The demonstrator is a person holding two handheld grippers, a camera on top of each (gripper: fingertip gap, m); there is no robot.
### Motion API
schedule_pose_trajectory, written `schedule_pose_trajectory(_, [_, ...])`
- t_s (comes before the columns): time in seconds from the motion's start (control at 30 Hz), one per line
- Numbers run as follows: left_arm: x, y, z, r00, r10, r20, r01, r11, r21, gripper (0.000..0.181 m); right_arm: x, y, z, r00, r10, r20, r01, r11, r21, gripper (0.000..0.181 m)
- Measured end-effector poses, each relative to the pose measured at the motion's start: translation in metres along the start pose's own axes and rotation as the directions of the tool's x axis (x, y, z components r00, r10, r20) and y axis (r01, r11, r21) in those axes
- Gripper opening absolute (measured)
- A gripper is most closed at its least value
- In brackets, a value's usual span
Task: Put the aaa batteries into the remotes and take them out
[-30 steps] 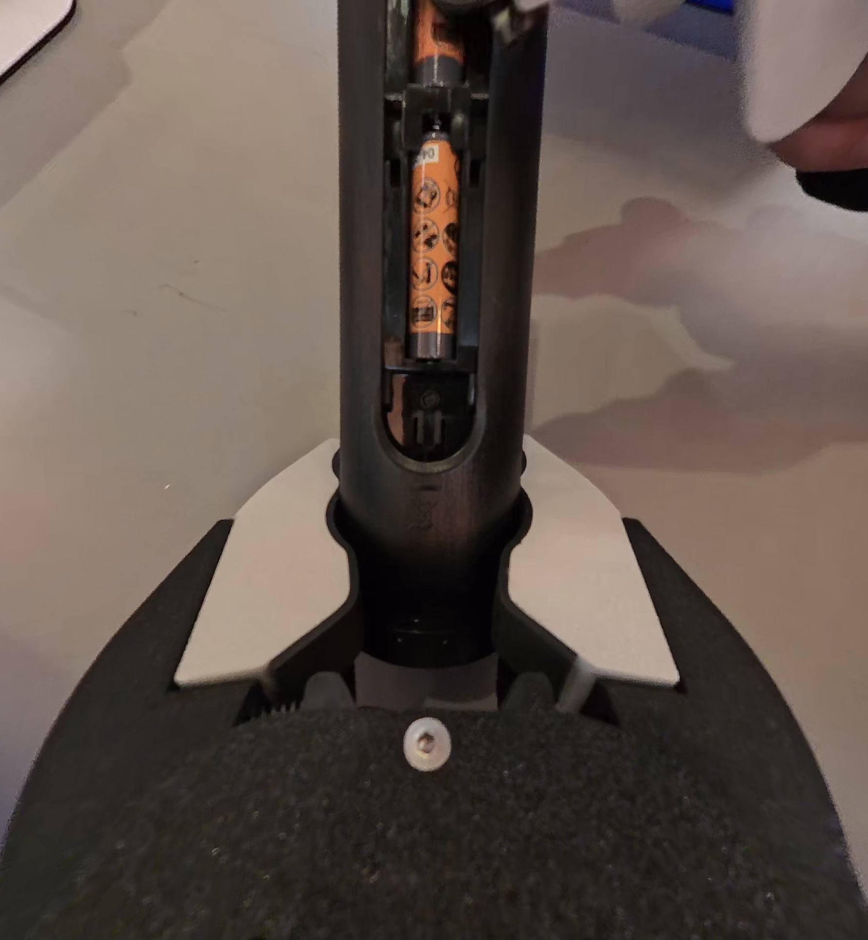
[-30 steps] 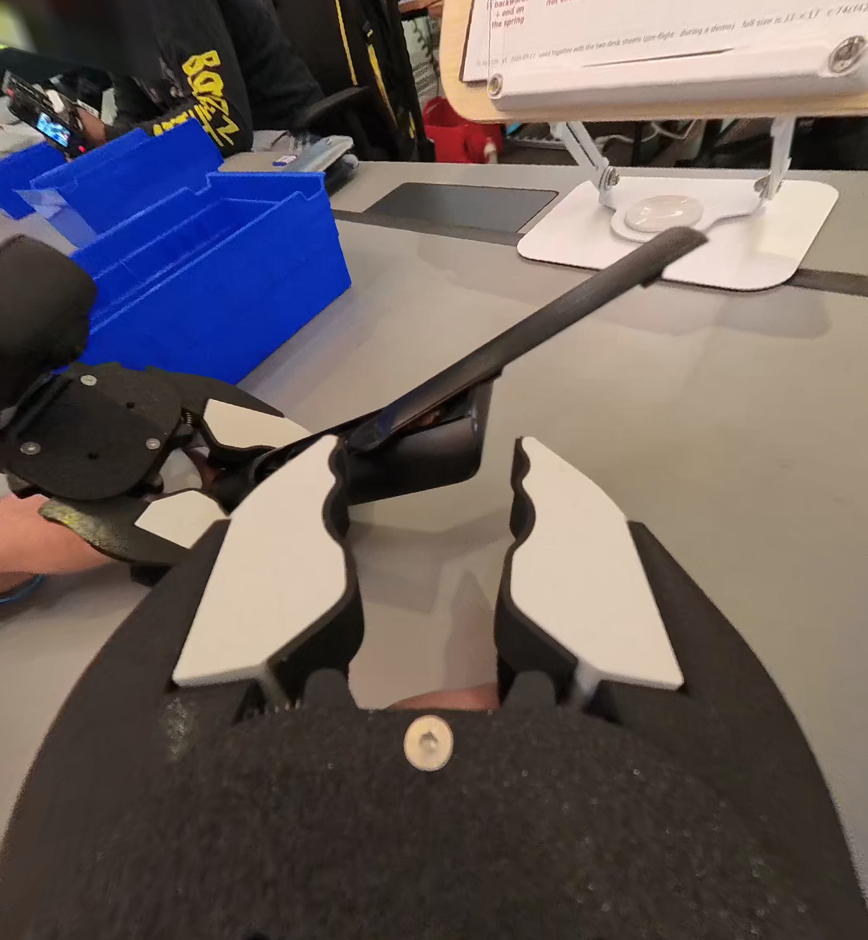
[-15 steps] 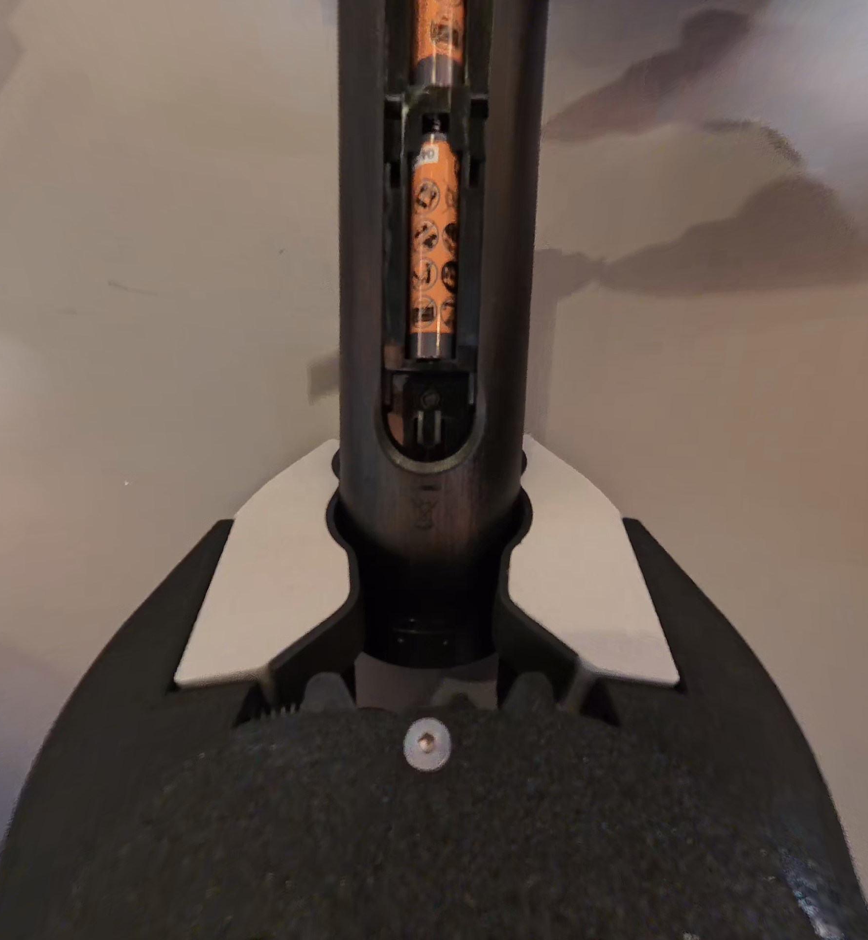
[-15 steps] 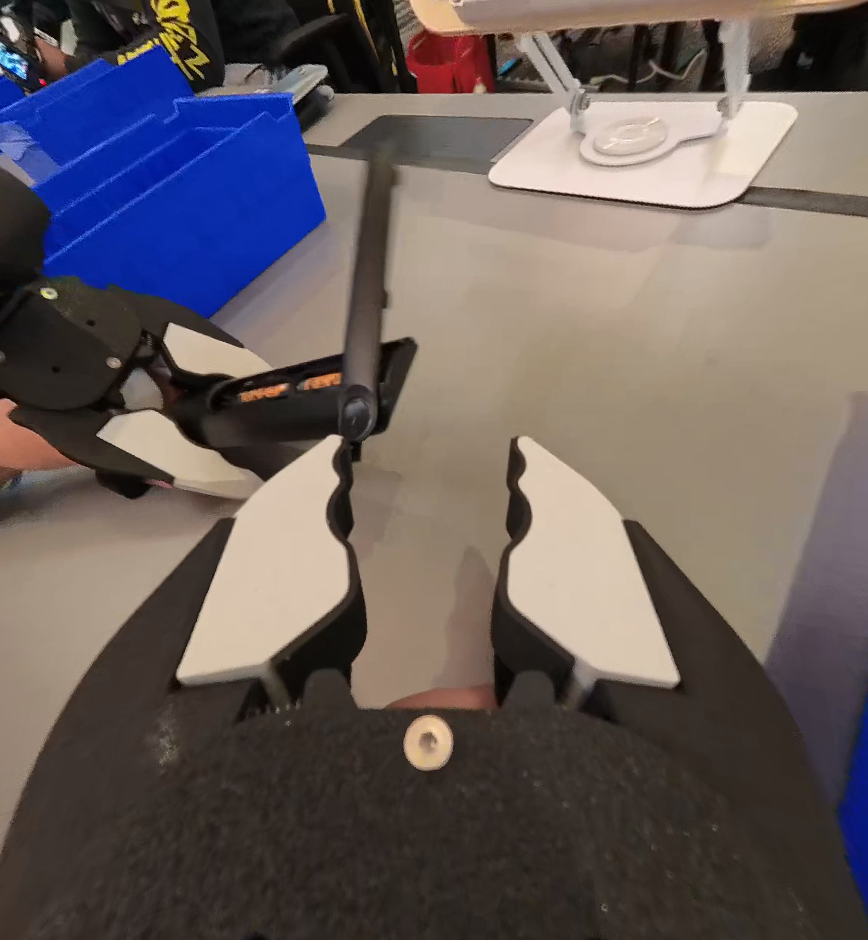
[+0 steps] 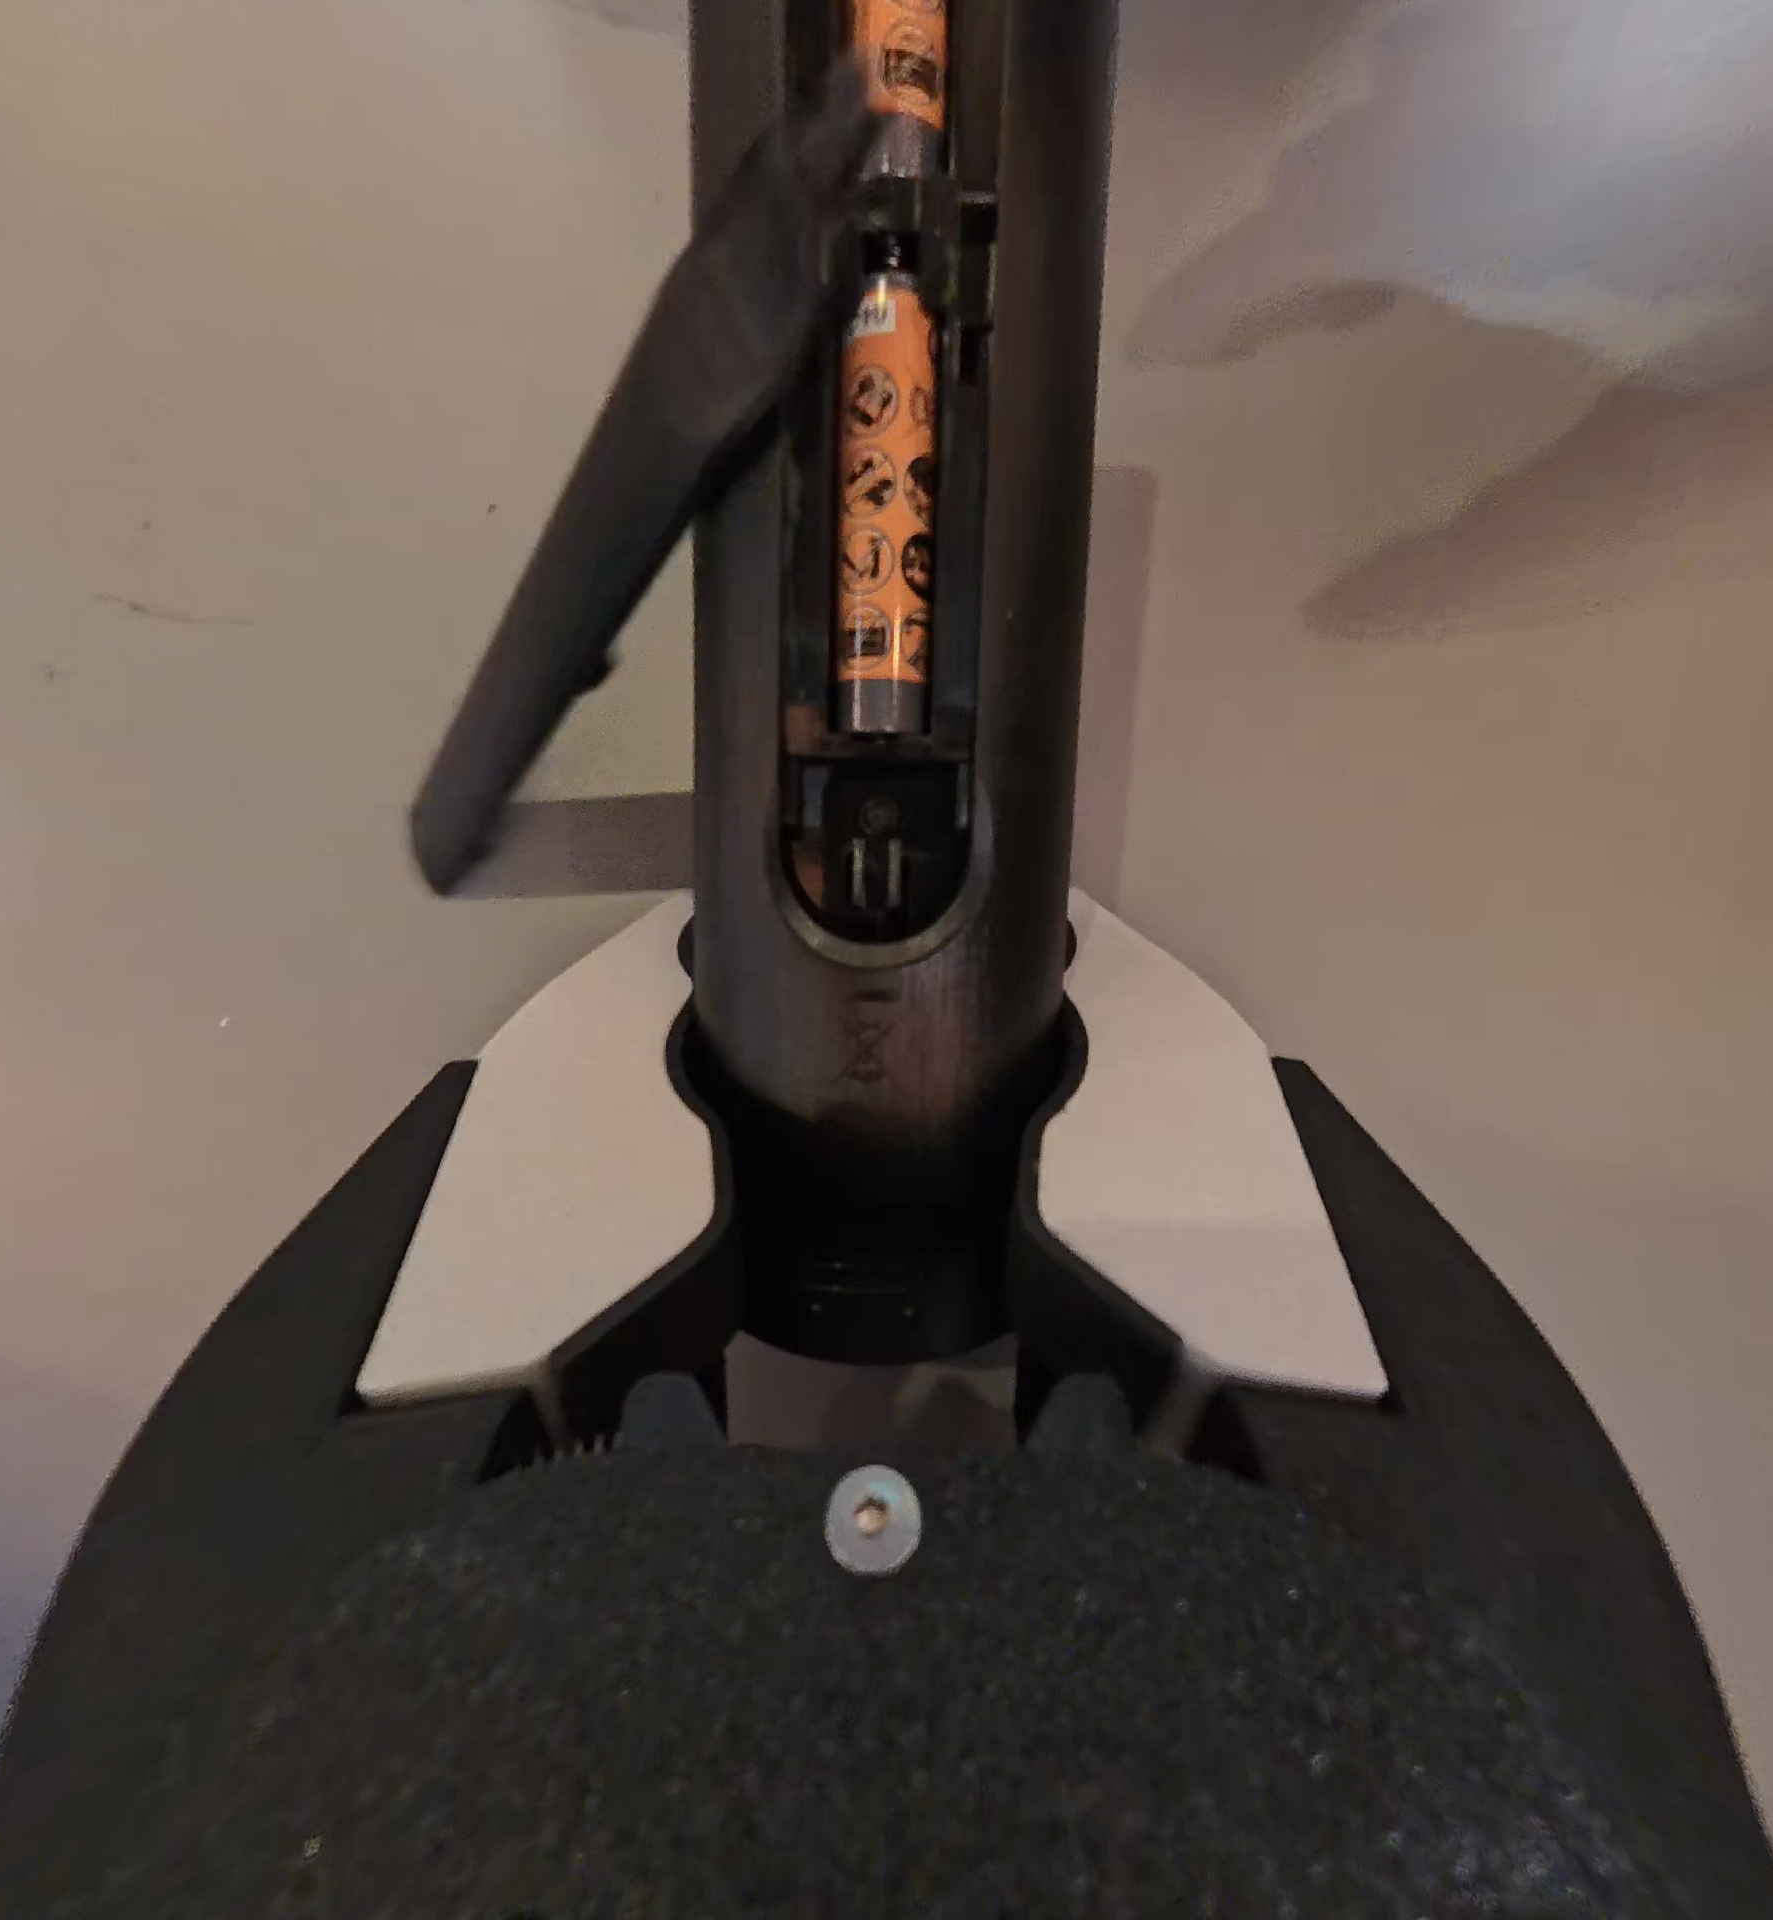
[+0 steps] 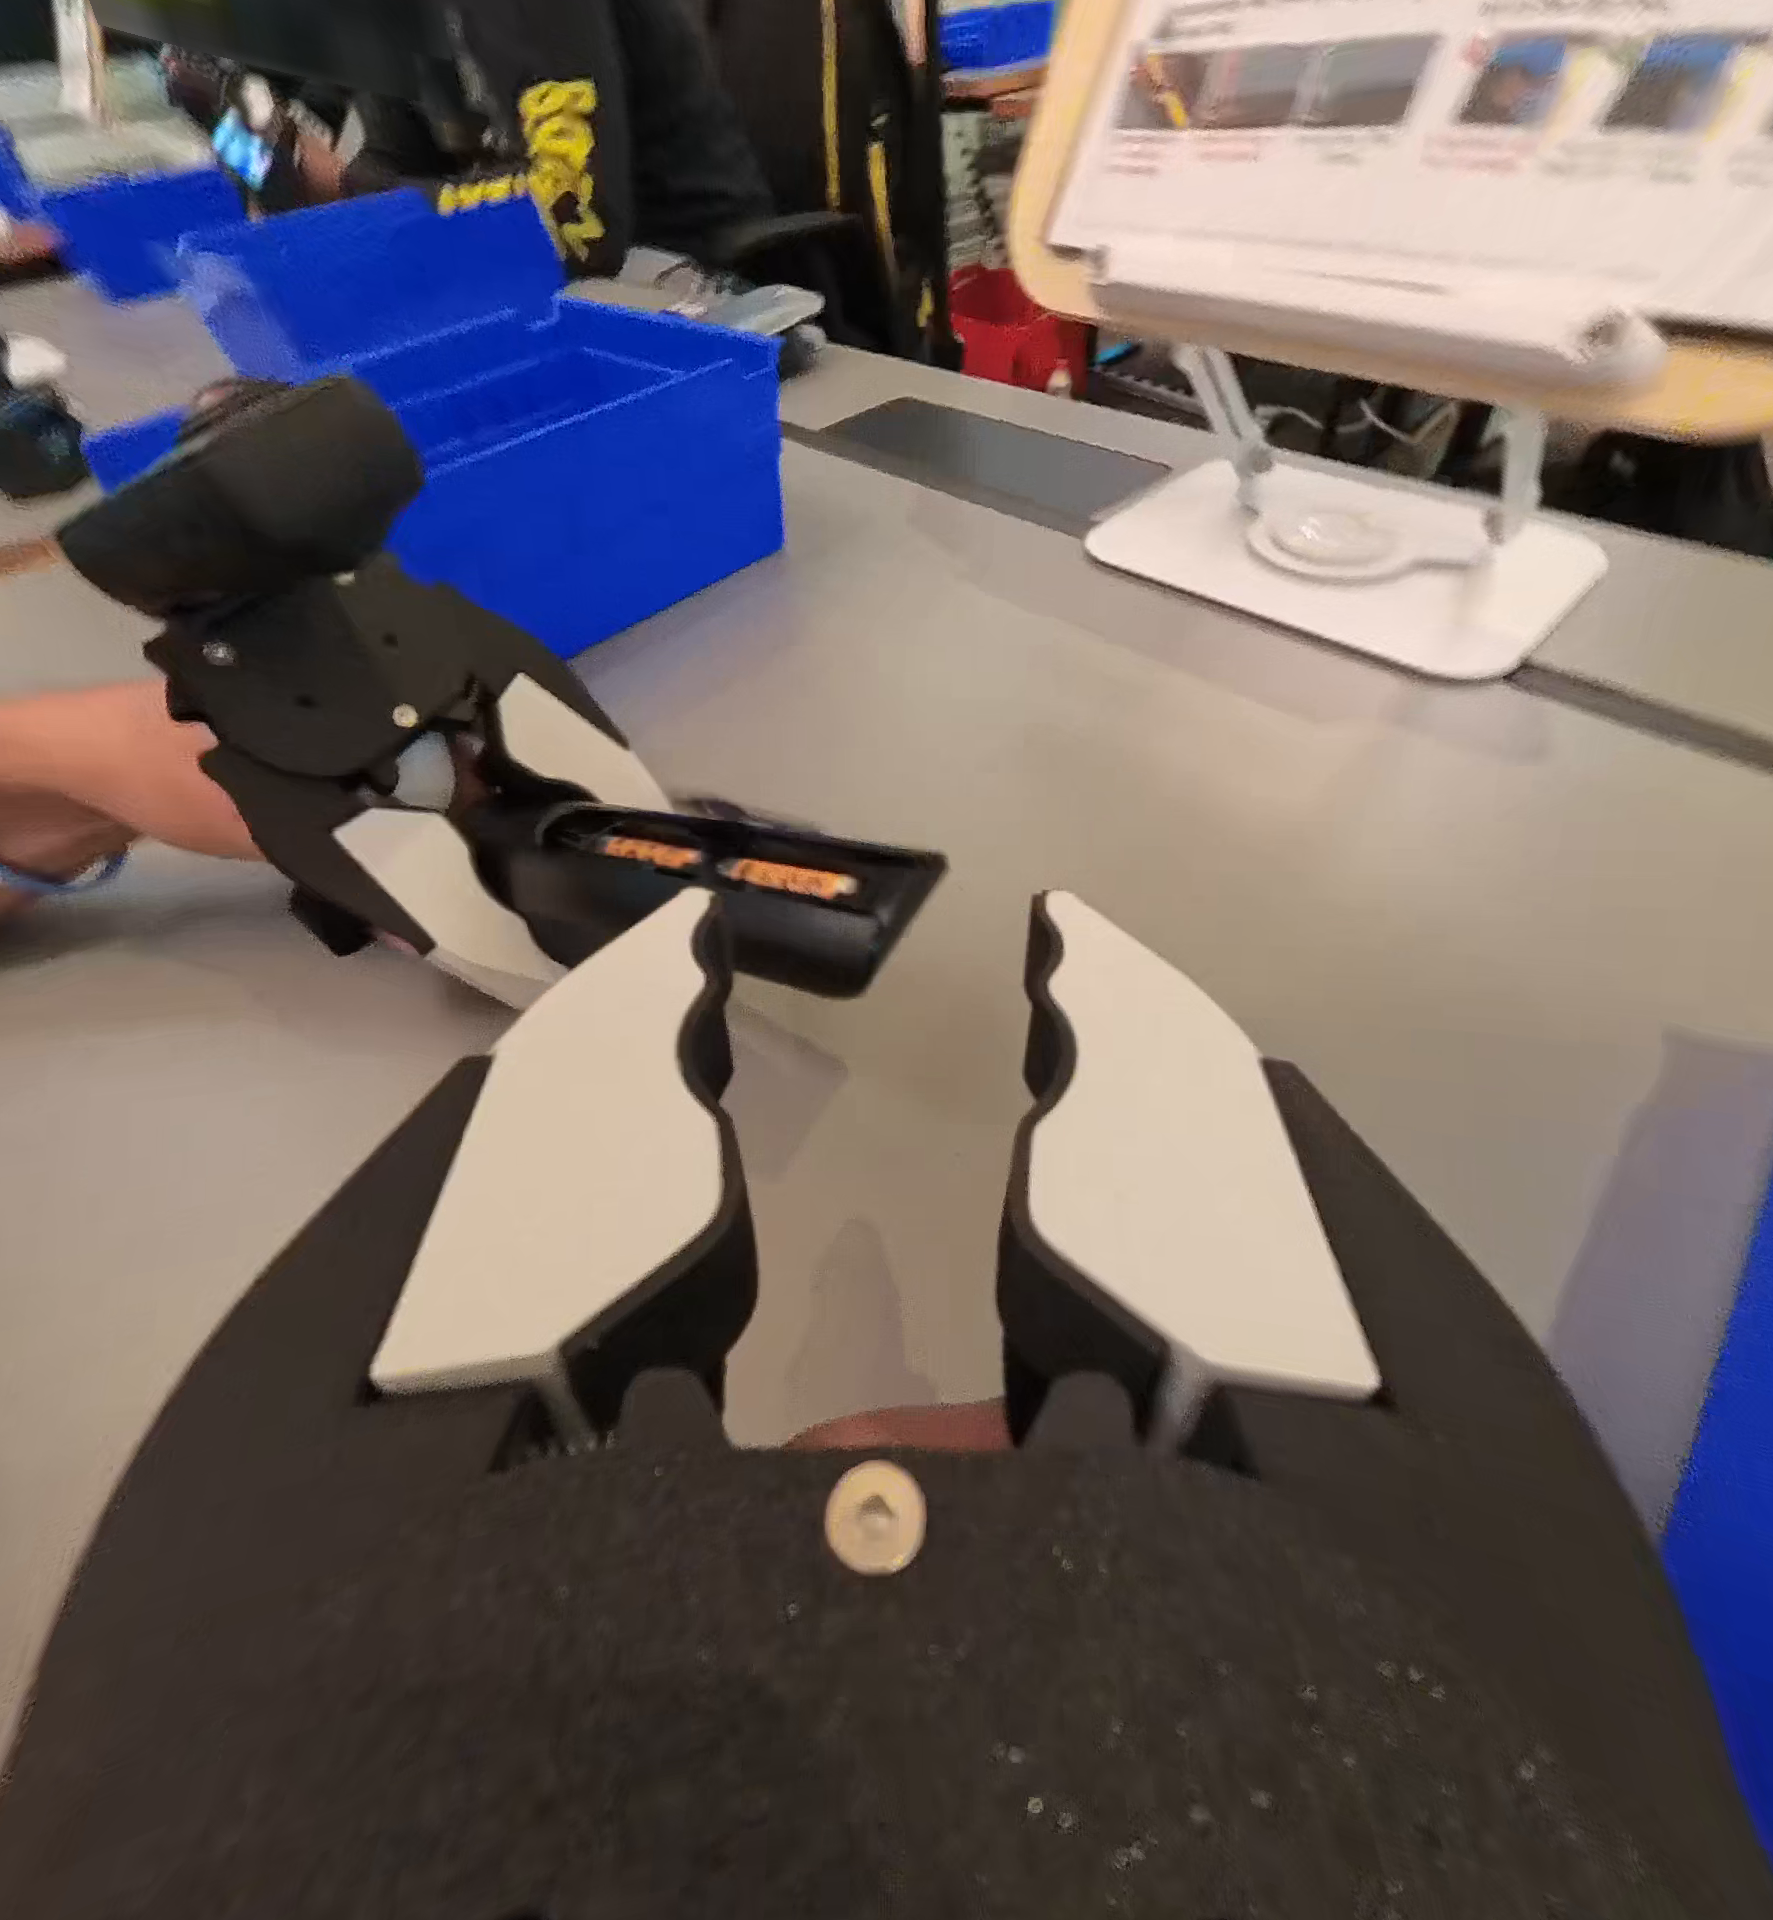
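The remote (image 5: 882,1039) is a slim black bar with a faintly brushed, matte shell and a rounded butt end, and the left gripper (image 5: 877,997) clamps that end between its two white-faced fingers (image 5: 570,1174), the scalloped black inner edges pressing its sides; the body runs straight away from the left wrist camera, held just above the grey desk (image 5: 1433,935); its long battery bay lies open and faces up, with a rounded cut-out at the near end. Two AAA batteries sit end to end in the bay – the nearer battery (image 5: 887,520) is orange with small black round pictograms and a dark grey metal cap at each end, the farther battery (image 5: 908,52) of the same orange partly cut off by the top edge. A loose cover (image 5: 601,540), a flat dark strip, lies slantwise to the left of the remote, blurred, its far end at the bay's rim; whether it touches cannot be told. In the right wrist view the remote (image 6: 757,904) shows from the side, with the orange cells in a row in its open slot; the right gripper (image 6: 871,914) stands wide apart and holds nothing – its smooth white fingers (image 6: 570,1174) in a black frame, the housing below covered in coarse black grip material. A glossy blue bin (image 6: 591,468) stands behind on the desk; a white stand (image 6: 1349,571) carrying a board with printed sheets is farther right.
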State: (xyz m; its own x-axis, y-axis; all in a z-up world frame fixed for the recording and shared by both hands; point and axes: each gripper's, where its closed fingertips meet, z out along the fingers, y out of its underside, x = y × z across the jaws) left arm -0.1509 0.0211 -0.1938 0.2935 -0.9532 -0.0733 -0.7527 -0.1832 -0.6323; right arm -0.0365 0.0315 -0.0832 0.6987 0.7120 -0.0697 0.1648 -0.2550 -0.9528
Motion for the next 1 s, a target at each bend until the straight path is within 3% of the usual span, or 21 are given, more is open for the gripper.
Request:
schedule_pose_trajectory(0.1, [0.006, -0.001, -0.001, 1.0, 0.025, -0.009, -0.026, 1.0, -0.007, 0.059, -0.005, 0.002, 0.01, 0.986, -0.169, 0.006, 0.168, 0.983, -0.078, 0.054])
schedule_pose_trajectory(0.27, [0.012, -0.003, -0.006, 0.996, 0.084, -0.011, -0.084, 0.996, -0.008, 0.059, -0.035, -0.001, 0.005, 0.947, -0.25, 0.201, 0.263, 0.964, -0.038, 0.049])
schedule_pose_trajectory(0.4, [0.018, -0.004, -0.008, 0.995, 0.07, -0.065, -0.07, 0.998, -0.002, 0.059, -0.033, -0.001, 0.002, 0.923, -0.319, 0.217, 0.332, 0.943, -0.026, 0.061])
schedule_pose_trajectory(0.47, [0.022, -0.007, -0.01, 0.994, 0.059, -0.093, -0.058, 0.998, 0.021, 0.059, -0.036, 0.003, 0.003, 0.922, -0.274, 0.275, 0.293, 0.956, -0.031, 0.064])
schedule_pose_trajectory(0.53, [0.029, -0.014, -0.014, 0.988, 0.038, -0.151, -0.028, 0.997, 0.068, 0.059, -0.037, 0.012, 0.009, 0.927, -0.191, 0.322, 0.225, 0.972, -0.071, 0.083])
schedule_pose_trajectory(0.6, [0.031, -0.019, -0.019, 0.983, 0.029, -0.179, -0.011, 0.995, 0.103, 0.059, -0.042, 0.019, 0.014, 0.922, -0.115, 0.369, 0.153, 0.985, -0.075, 0.083])
schedule_pose_trajectory(0.83, [0.049, -0.027, -0.025, 0.961, 0.069, -0.268, -0.027, 0.987, 0.157, 0.059, -0.063, 0.007, 0.02, 0.859, 0.054, 0.51, -0.08, 0.996, 0.03, 0.074])
schedule_pose_trajectory(0.93, [0.046, -0.03, -0.024, 0.967, 0.048, -0.251, -0.006, 0.986, 0.165, 0.059, -0.071, -0.001, 0.022, 0.831, 0.084, 0.55, -0.151, 0.985, 0.078, 0.054])
schedule_pose_trajectory(1.0, [0.044, -0.033, -0.027, 0.967, 0.04, -0.253, 0.008, 0.982, 0.189, 0.059, -0.071, -0.006, 0.022, 0.812, 0.118, 0.572, -0.212, 0.972, 0.1, 0.051])
